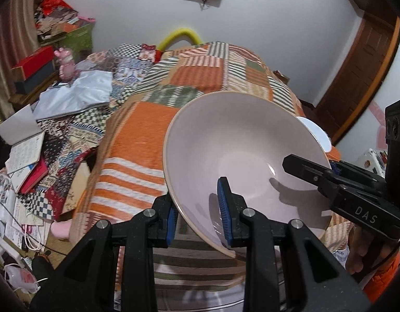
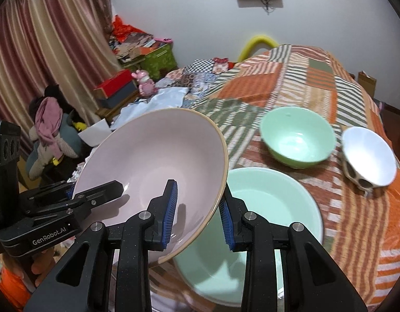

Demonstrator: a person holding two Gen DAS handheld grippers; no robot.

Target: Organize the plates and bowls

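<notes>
Both my hand-held grippers, left (image 1: 198, 217) and right (image 2: 198, 214), clamp the pink bowl's (image 2: 158, 156) rim | below: pale green plate (image 2: 272, 202) | beyond: green bowl (image 2: 297, 136), white bowl (image 2: 369, 153) on patchwork desk (image 2: 356, 208)

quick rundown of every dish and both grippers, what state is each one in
pink bowl: lifted, tilted, clamped at opposite rims by both grippers
left gripper: fingers shut on the pink bowl's rim
right gripper: fingers shut on the pink bowl's rim
large pale green bowl: upright on the cloth, empty
small green bowl: upright, empty
white patterned bowl: tipped on its side, empty
</notes>
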